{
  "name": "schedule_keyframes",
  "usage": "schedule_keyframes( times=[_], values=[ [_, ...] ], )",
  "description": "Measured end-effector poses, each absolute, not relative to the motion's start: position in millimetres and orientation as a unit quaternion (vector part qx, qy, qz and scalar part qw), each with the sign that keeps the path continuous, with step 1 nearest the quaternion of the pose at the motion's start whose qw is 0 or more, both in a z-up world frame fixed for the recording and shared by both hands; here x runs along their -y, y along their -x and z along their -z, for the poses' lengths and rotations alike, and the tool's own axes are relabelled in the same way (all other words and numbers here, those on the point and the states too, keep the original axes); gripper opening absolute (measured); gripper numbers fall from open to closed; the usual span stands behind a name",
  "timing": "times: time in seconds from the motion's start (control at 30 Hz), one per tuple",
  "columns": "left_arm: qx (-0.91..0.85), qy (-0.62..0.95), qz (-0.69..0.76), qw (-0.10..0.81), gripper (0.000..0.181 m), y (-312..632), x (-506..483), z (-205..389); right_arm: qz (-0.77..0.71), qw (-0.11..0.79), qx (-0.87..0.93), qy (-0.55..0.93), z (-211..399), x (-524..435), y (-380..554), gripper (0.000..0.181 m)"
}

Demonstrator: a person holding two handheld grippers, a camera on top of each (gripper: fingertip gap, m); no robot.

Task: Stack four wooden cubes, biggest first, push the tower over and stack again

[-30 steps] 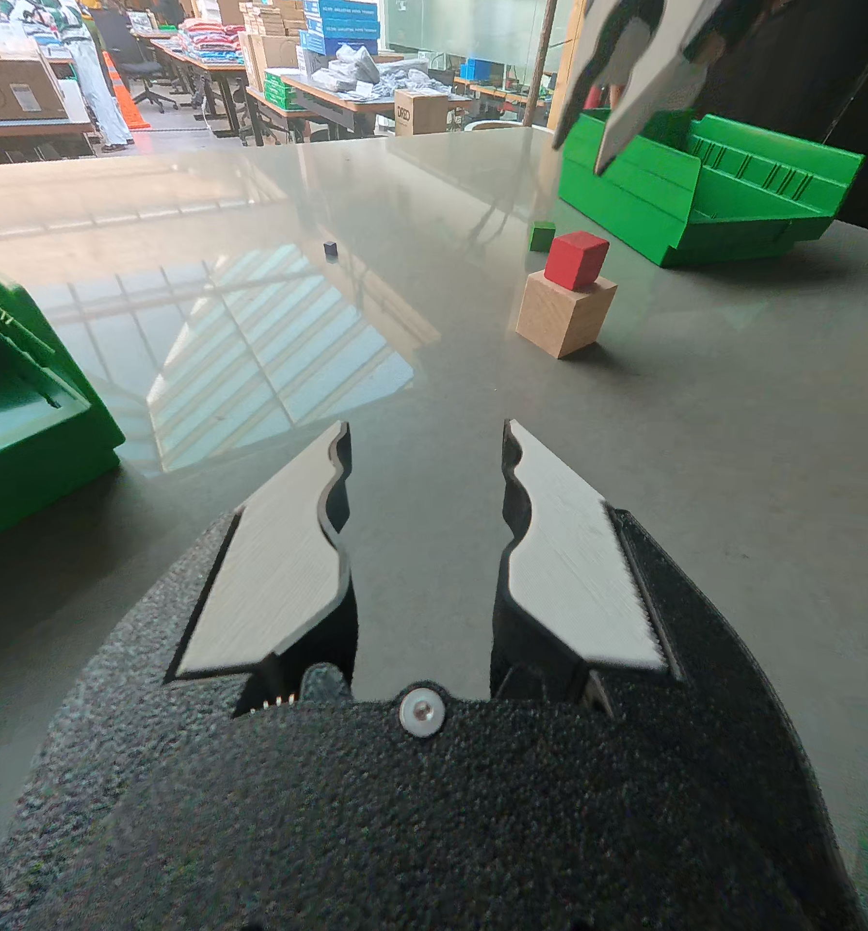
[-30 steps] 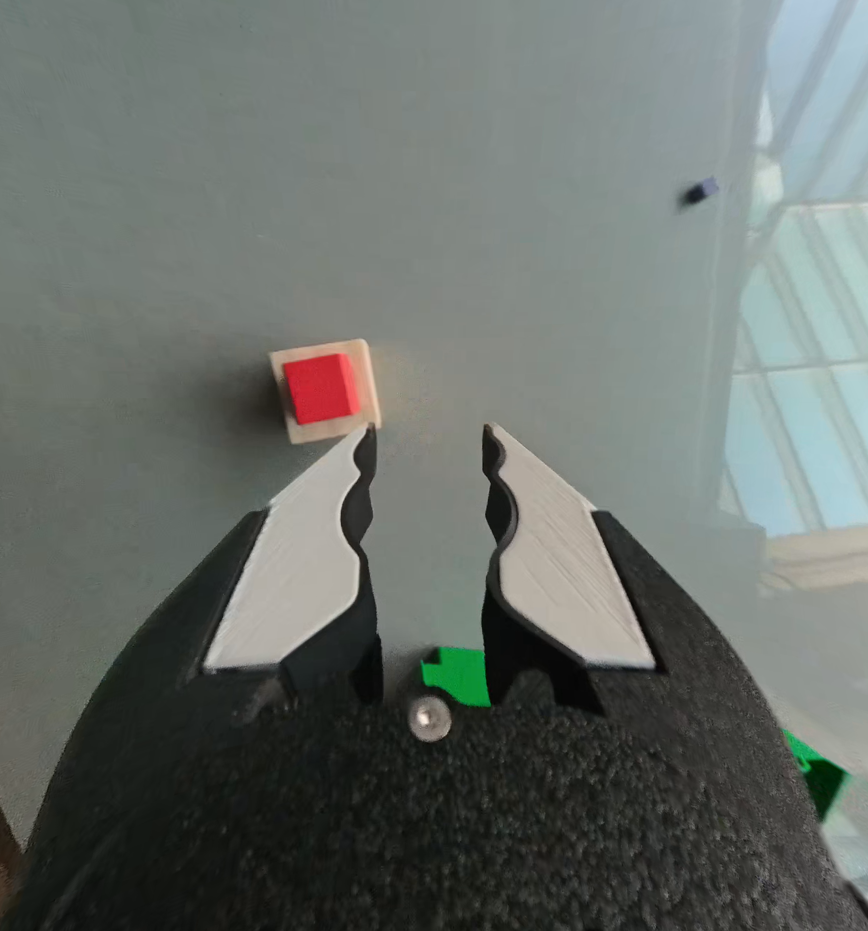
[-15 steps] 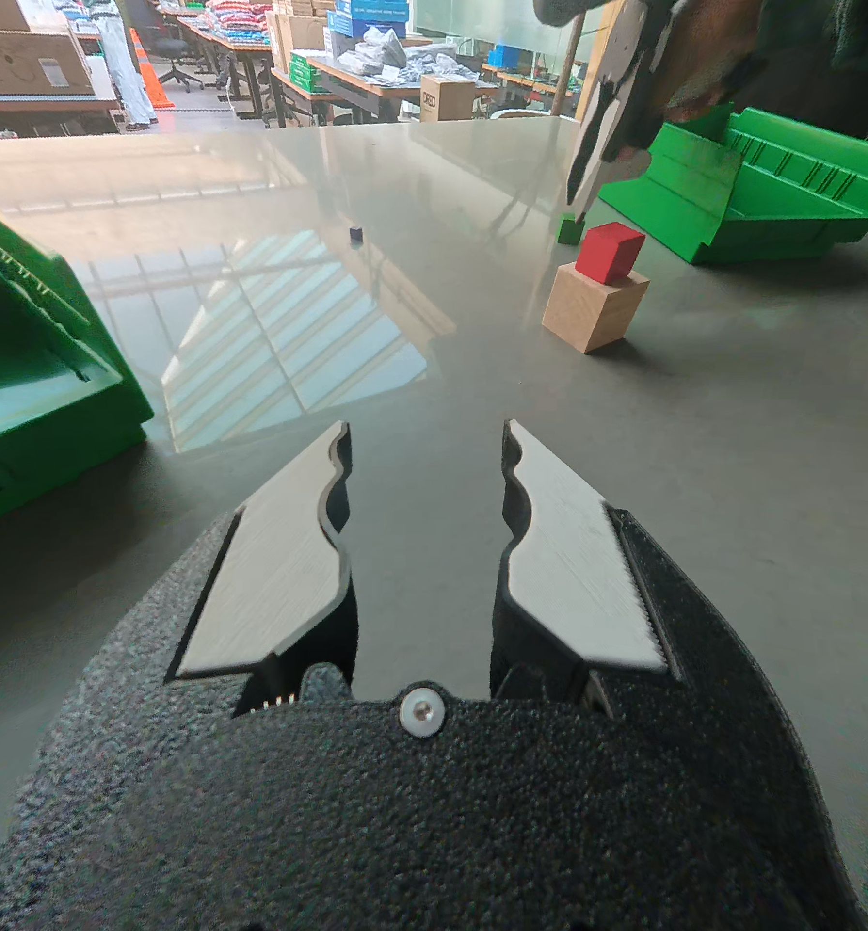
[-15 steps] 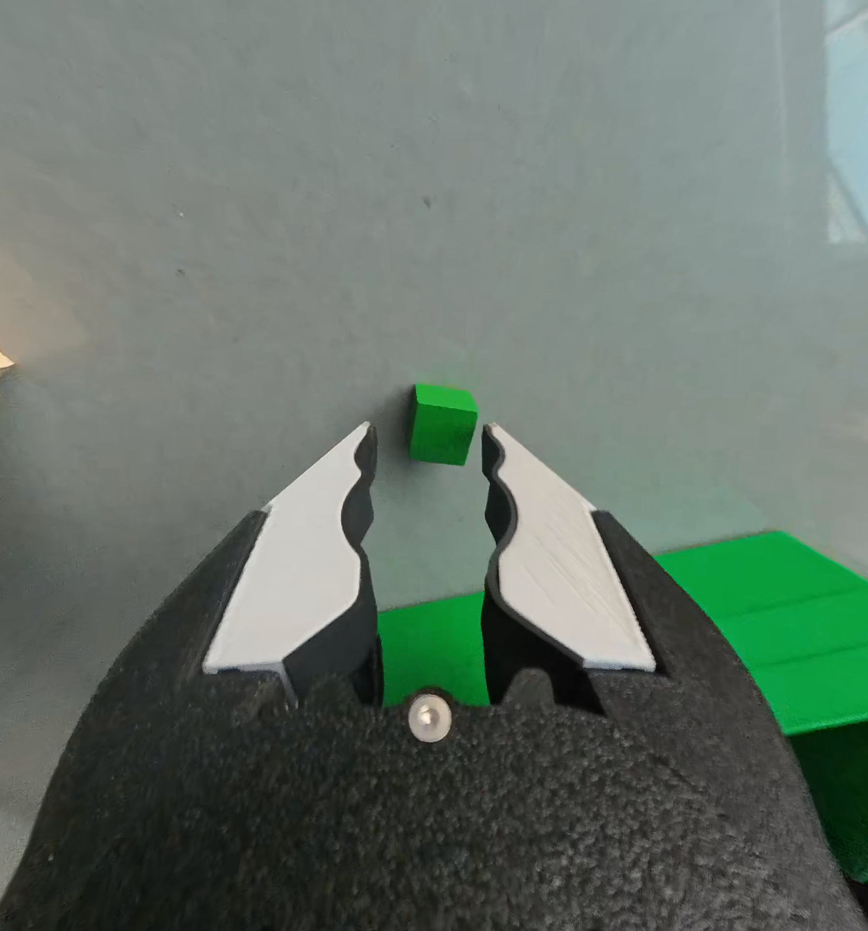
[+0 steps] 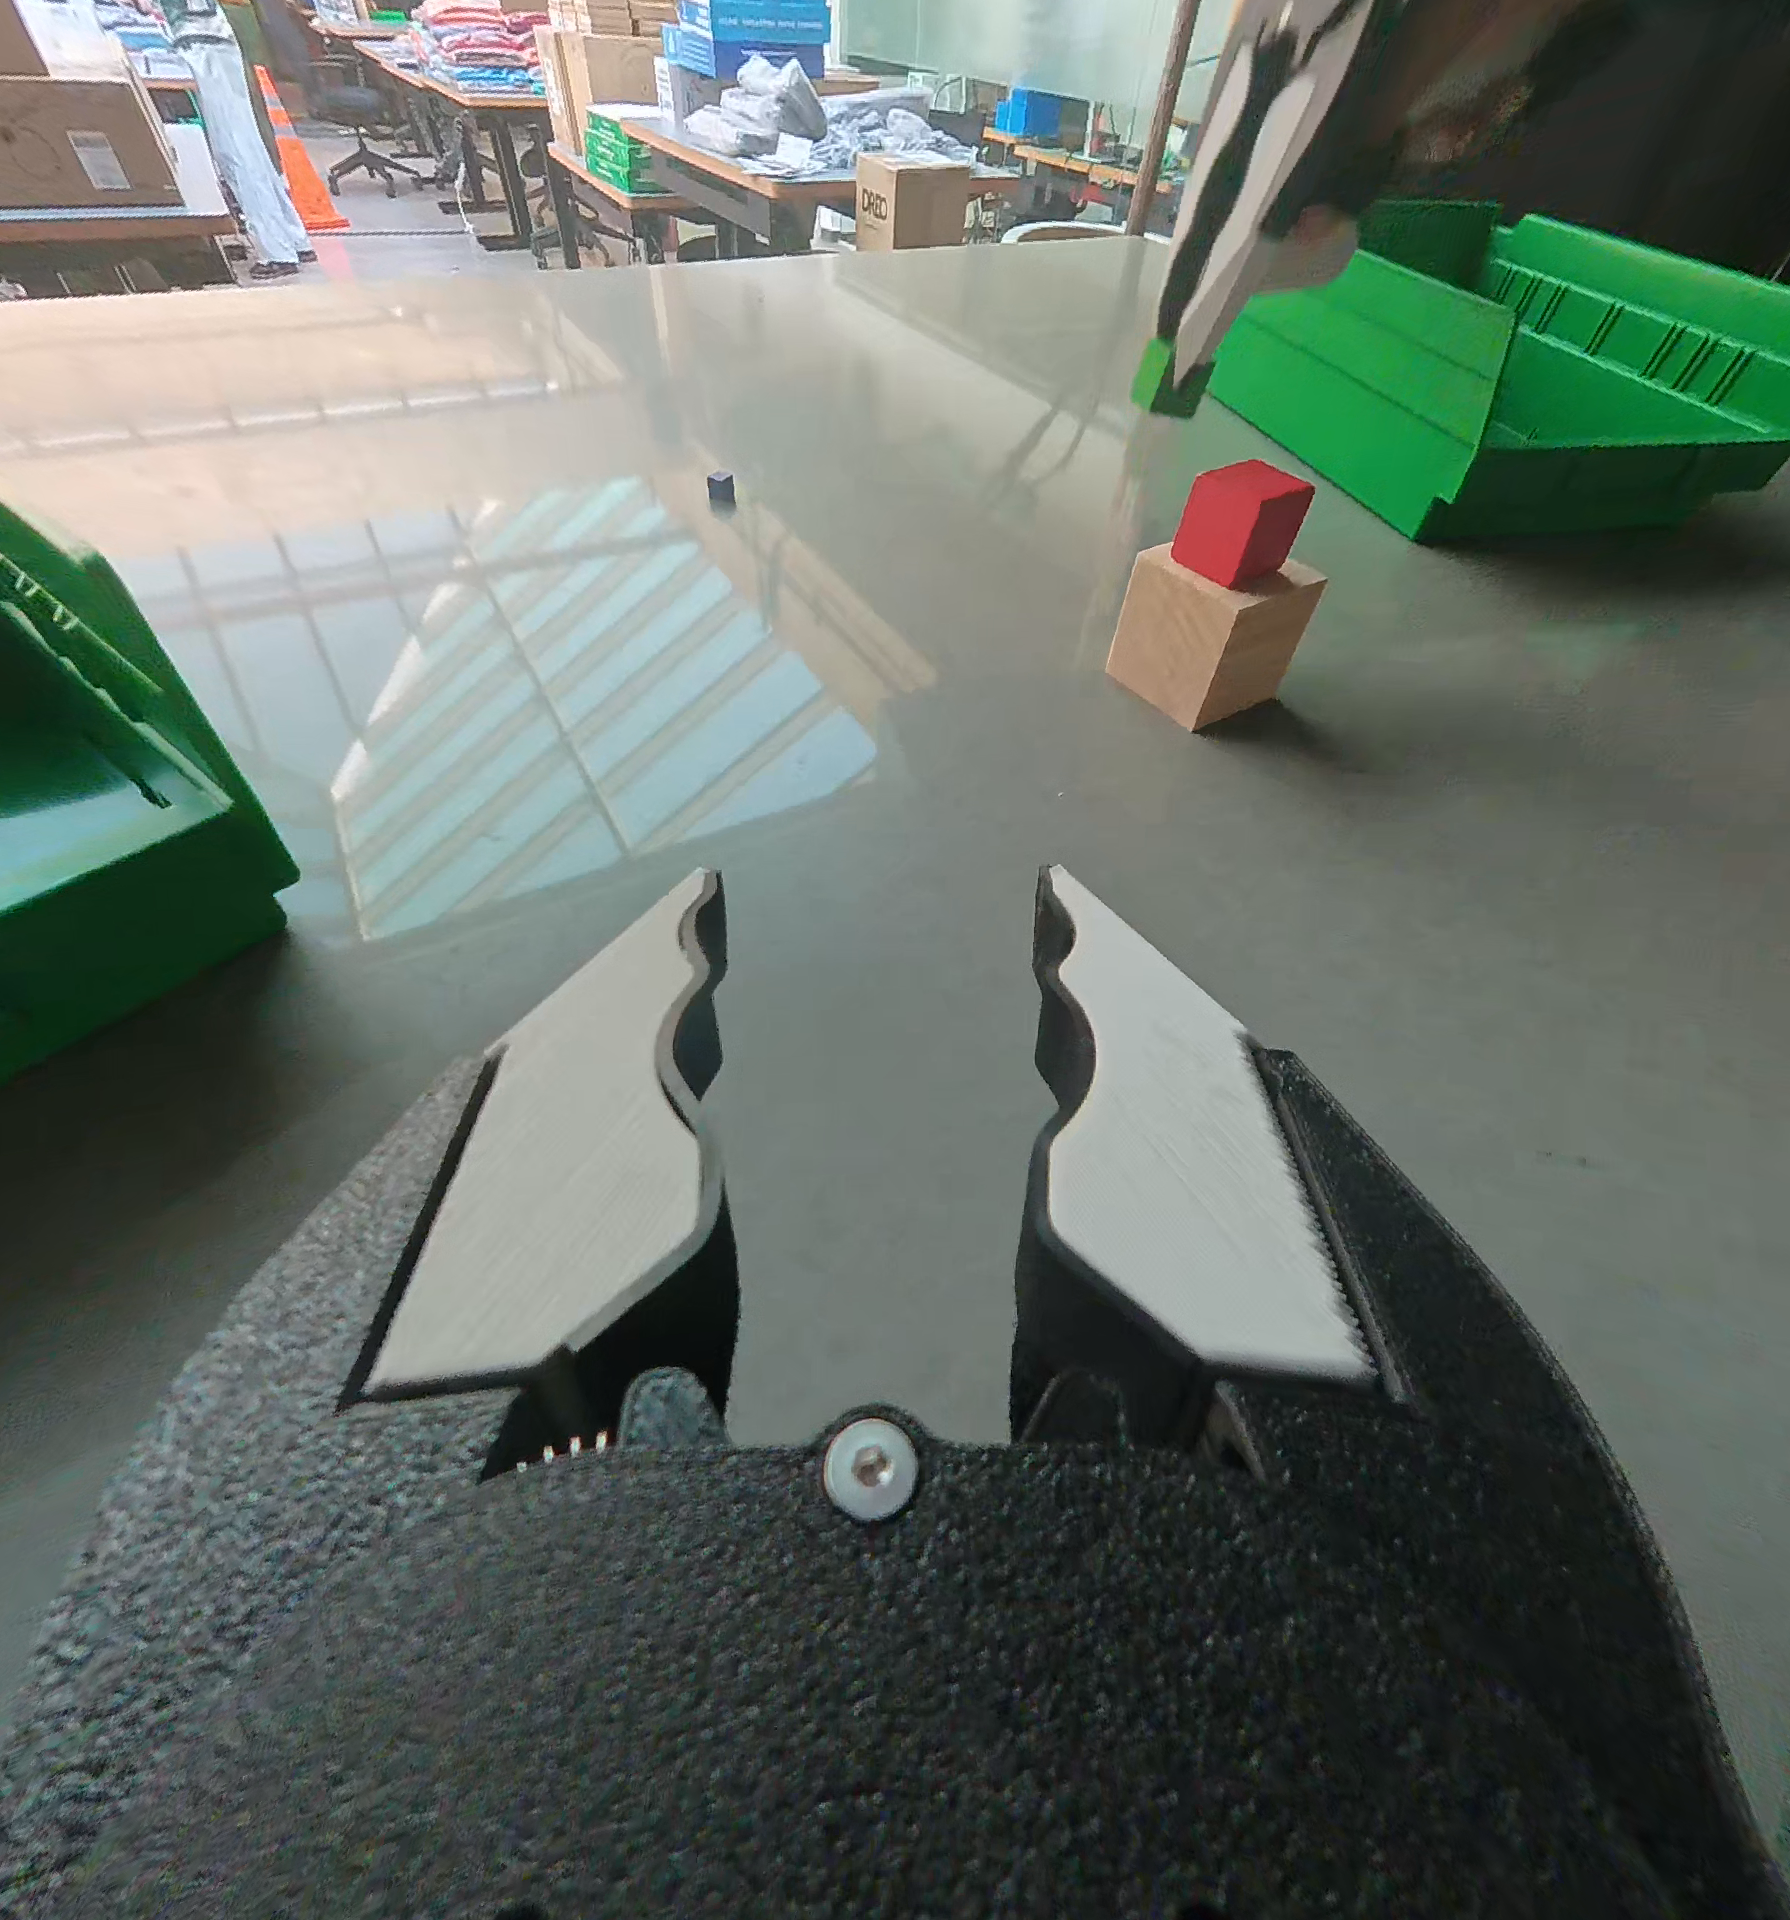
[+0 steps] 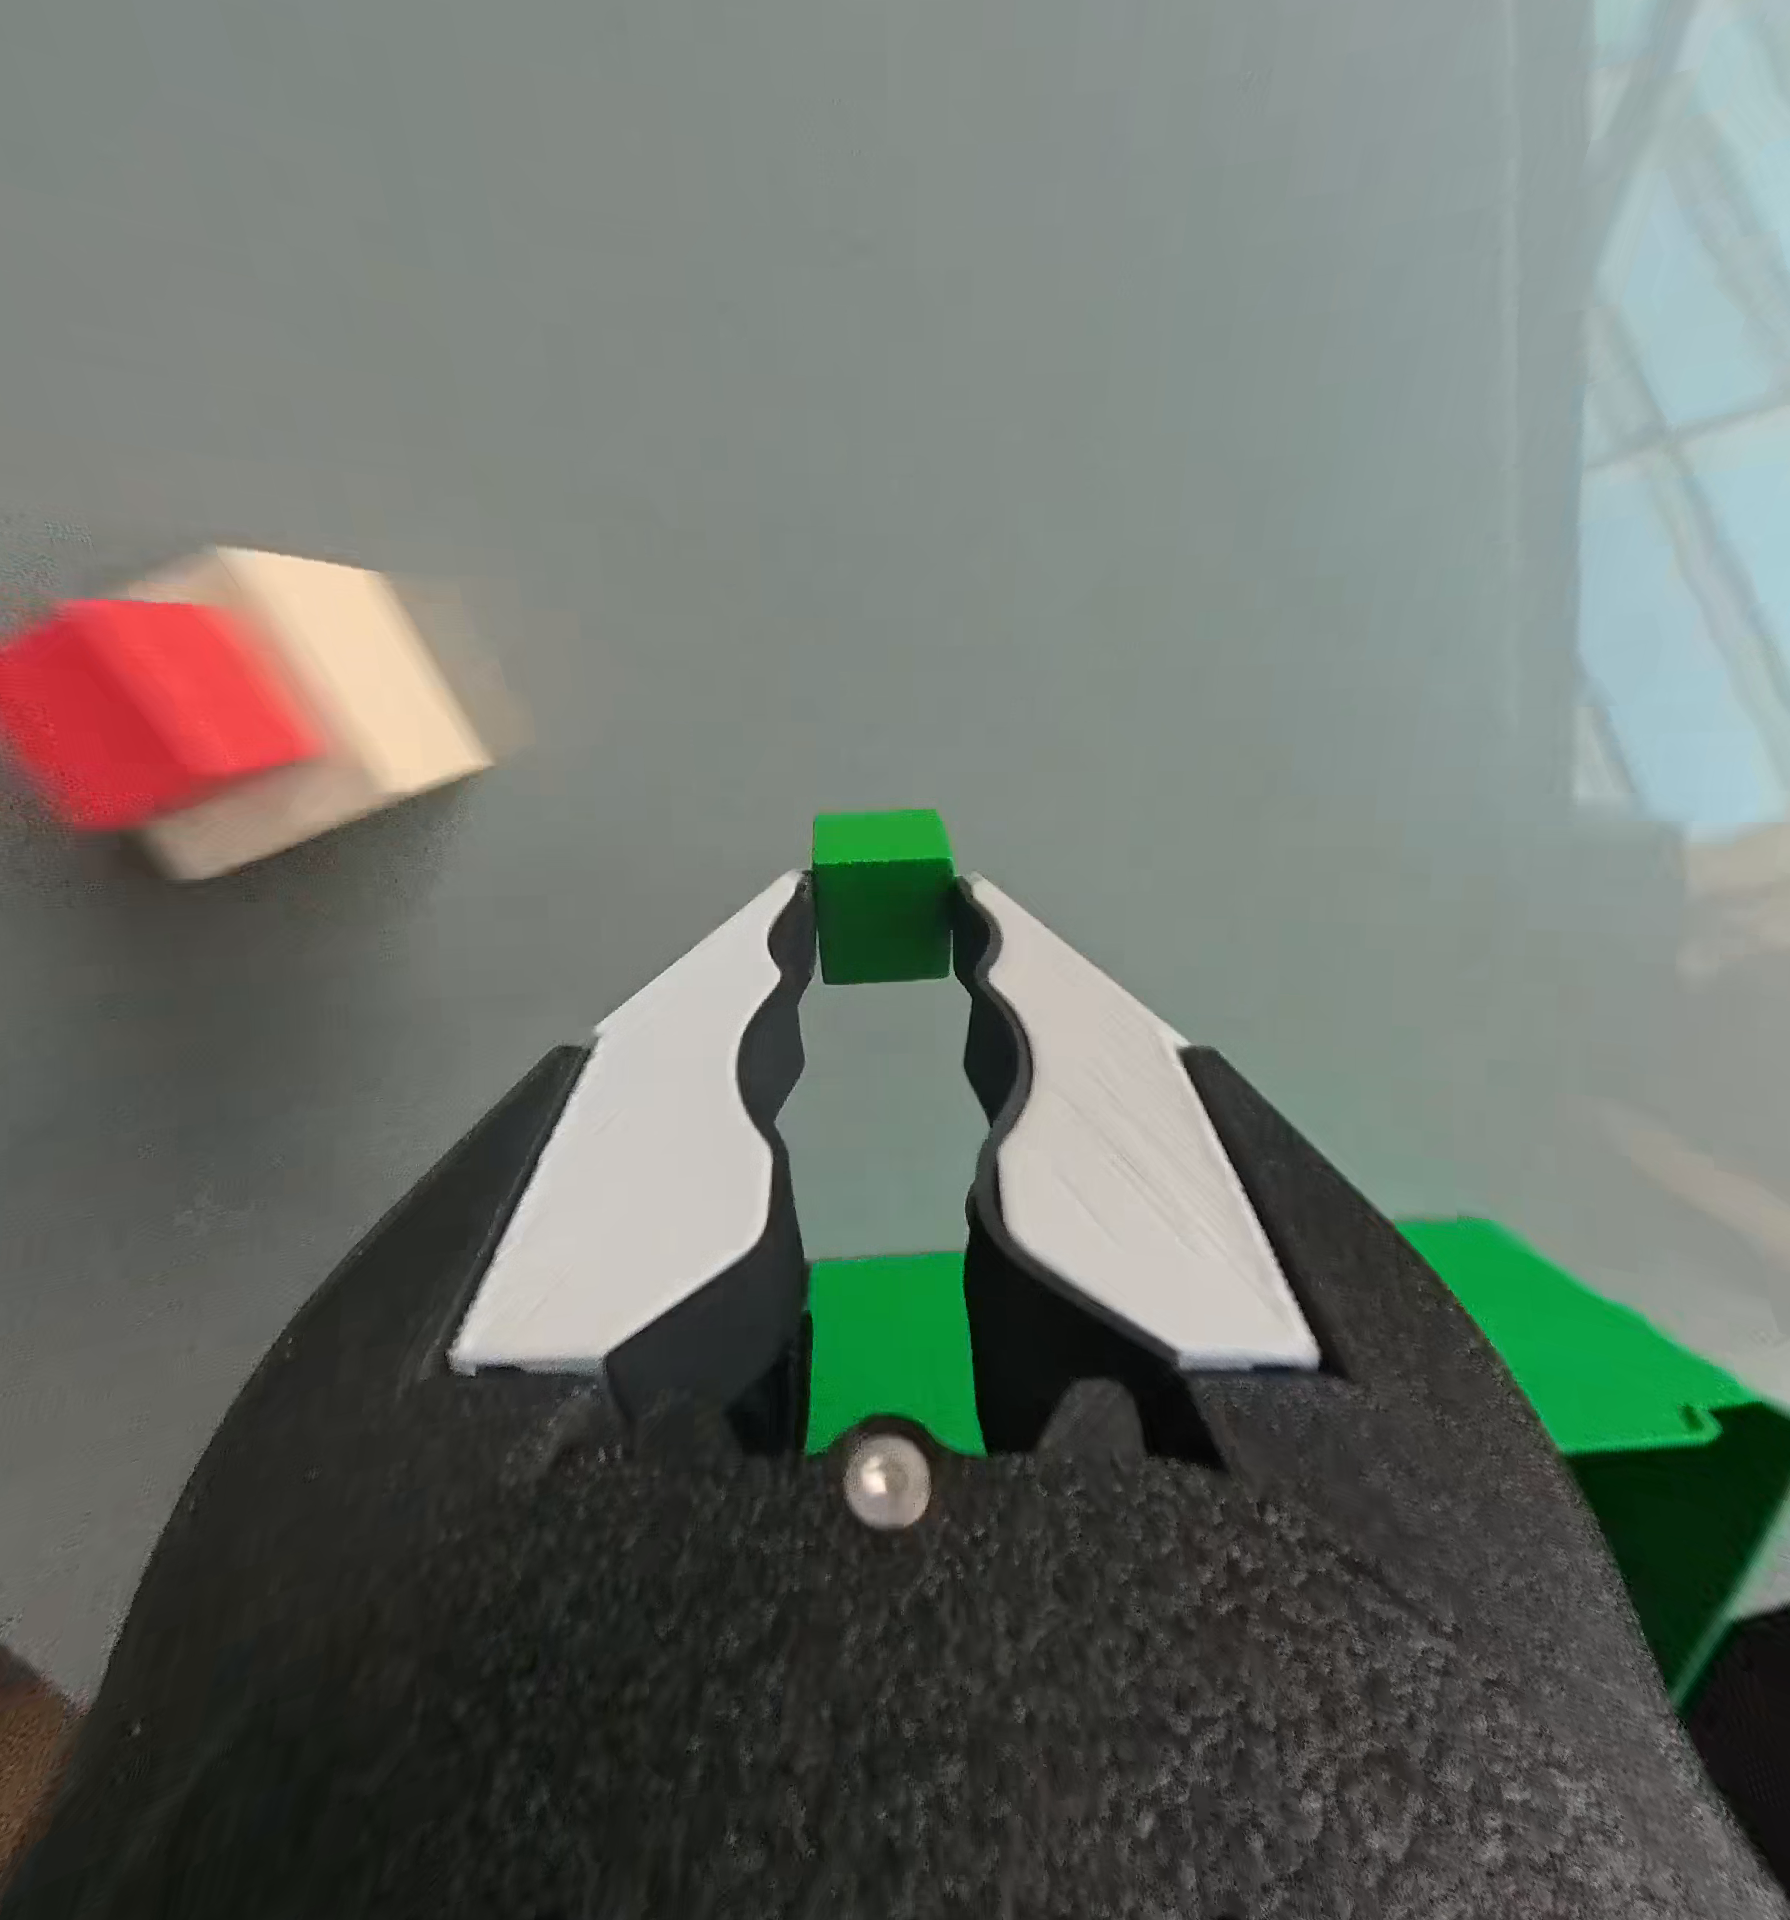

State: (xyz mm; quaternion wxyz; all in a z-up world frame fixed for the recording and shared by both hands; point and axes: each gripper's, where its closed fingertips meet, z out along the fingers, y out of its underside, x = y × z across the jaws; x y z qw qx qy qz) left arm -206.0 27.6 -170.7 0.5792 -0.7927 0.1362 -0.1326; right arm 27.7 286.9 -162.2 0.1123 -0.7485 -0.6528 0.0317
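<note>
Green, small and cubic, the green block [image 6: 880, 899] sits between the tips of the right tongs [image 6: 880, 914], which are clenched on it from both sides. In the right wrist view it is at 12 o'clock from the tongs' body, and only its top and near face show. In the left wrist view the same block [image 5: 1161, 379] appears at about 1 o'clock, under the tips of the right tongs [image 5: 1177, 364]; I cannot tell there if it touches the grey table [image 5: 1493, 935] or is lifted.

At 10 o'clock from the held block in the right wrist view stands a wooden cube [image 6: 371, 717] with a red cube [image 6: 143, 707] on top of it; both are blurred. In the left wrist view the wooden cube [image 5: 1208, 649] and the red cube [image 5: 1242, 523] are sharp, at 1 o'clock from the left tongs [image 5: 878, 894], well apart from them.

The left tongs are released, their jaws wide and nothing between them, low over the table.

A green bin [image 5: 1556, 384] lies at 2 o'clock in the left wrist view, partly cut by the frame edge. Another green bin [image 5: 70, 810] at 9 o'clock is also cut off. A tiny dark cube [image 5: 720, 485] rests far at 12 o'clock, too small to make out well.
</note>
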Motion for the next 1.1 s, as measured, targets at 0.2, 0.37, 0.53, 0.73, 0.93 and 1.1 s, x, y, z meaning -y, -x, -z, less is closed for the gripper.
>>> schedule_keyframes(
  times=[0.2, 0.37, 0.53, 0.73, 0.93, 1.1],
  values=[
    [-0.149, 0.784, 0.143, 0.585, 0.059, 194.1, -27.6, 166.1, -0.042, 0.089, 0.765, 0.637, 122.8, -187.2, 18.3, 0.026],
    [-0.162, 0.778, 0.151, 0.587, 0.06, 183.9, -21.7, 163.6, -0.023, 0.067, 0.785, 0.615, 140.2, -162.4, 24.2, 0.026],
    [-0.16, 0.781, 0.148, 0.586, 0.06, 190.8, -15.2, 166.3, -0.014, 0.057, 0.784, 0.618, 150.8, -160.7, 21.5, 0.026],
    [-0.156, 0.783, 0.148, 0.584, 0.06, 196.1, -15.6, 169.0, -0.01, 0.056, 0.78, 0.623, 154.5, -162.1, 21.6, 0.026],
    [-0.16, 0.781, 0.153, 0.584, 0.06, 192.4, -18.3, 168.7, -0.008, 0.054, 0.779, 0.624, 155.0, -161.6, 24.0, 0.026],
    [-0.158, 0.78, 0.155, 0.586, 0.06, 193.4, -17.9, 168.1, -0.006, 0.053, 0.779, 0.625, 155.2, -161.6, 25.9, 0.026]
  ],
)
